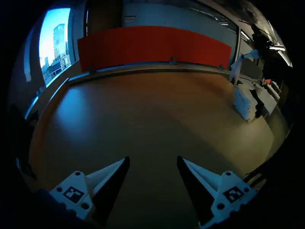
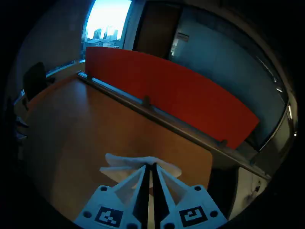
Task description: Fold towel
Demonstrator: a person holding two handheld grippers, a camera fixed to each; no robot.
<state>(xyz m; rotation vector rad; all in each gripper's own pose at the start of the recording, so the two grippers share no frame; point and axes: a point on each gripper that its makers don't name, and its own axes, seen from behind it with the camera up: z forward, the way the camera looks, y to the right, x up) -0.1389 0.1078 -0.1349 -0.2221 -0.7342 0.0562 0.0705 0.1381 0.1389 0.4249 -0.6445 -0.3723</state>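
Note:
The white towel (image 2: 127, 165) is bunched over the right end of the wooden table (image 2: 76, 126). My right gripper (image 2: 151, 166) is shut on it, and folds of cloth spread out past the fingertips. In the left gripper view the same towel (image 1: 244, 102) is a white heap at the far right of the table (image 1: 152, 114), with one corner (image 1: 237, 68) lifted up. My left gripper (image 1: 152, 161) hovers open over bare wood well left of the towel, with nothing between its fingers (image 1: 110, 179).
A red divider panel (image 1: 152, 45) on a metal rail runs along the table's far edge. A window (image 1: 55, 42) lies to the left. A dark chair (image 2: 34, 80) stands by the table's left end. Dark equipment (image 1: 267, 45) is at the far right.

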